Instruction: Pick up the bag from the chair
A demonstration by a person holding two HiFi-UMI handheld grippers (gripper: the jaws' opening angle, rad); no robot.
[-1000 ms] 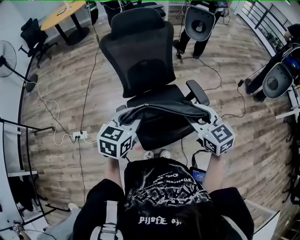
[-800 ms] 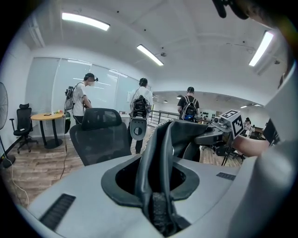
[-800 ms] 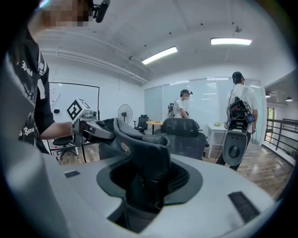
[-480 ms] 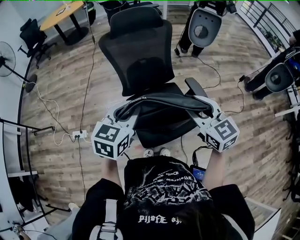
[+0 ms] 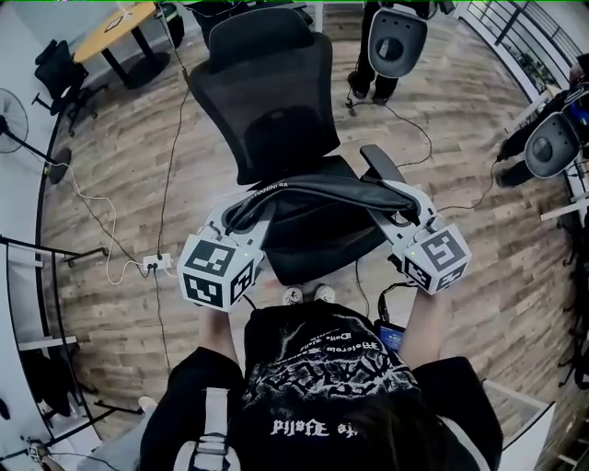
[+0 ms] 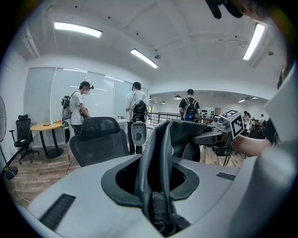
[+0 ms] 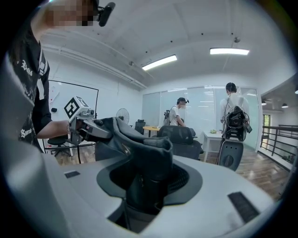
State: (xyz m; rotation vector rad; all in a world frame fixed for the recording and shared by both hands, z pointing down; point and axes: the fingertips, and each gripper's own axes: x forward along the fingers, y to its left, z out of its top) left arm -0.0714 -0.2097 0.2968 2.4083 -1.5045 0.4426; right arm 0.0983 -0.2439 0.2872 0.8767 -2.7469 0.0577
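Note:
A black bag [image 5: 322,191] hangs stretched between my two grippers, above the seat of the black mesh office chair [image 5: 267,101]. My left gripper [image 5: 241,217] is shut on the bag's left end, and my right gripper [image 5: 406,210] is shut on its right end. In the left gripper view the bag's dark fabric [image 6: 160,153] is pinched between the jaws and runs away toward the other gripper. Folded black material [image 7: 146,155] also fills the jaws in the right gripper view. The chair seat shows below the bag.
A power strip [image 5: 155,265] and loose cables lie on the wooden floor to the left. A fan [image 5: 14,106], a yellow table [image 5: 124,18] and a small black chair [image 5: 60,69] stand at the far left. People stand behind [image 5: 396,37] and to the right [image 5: 552,143].
Both grippers have risen a little and spread slightly apart with the bag, which now hangs tauter and higher over the seat.

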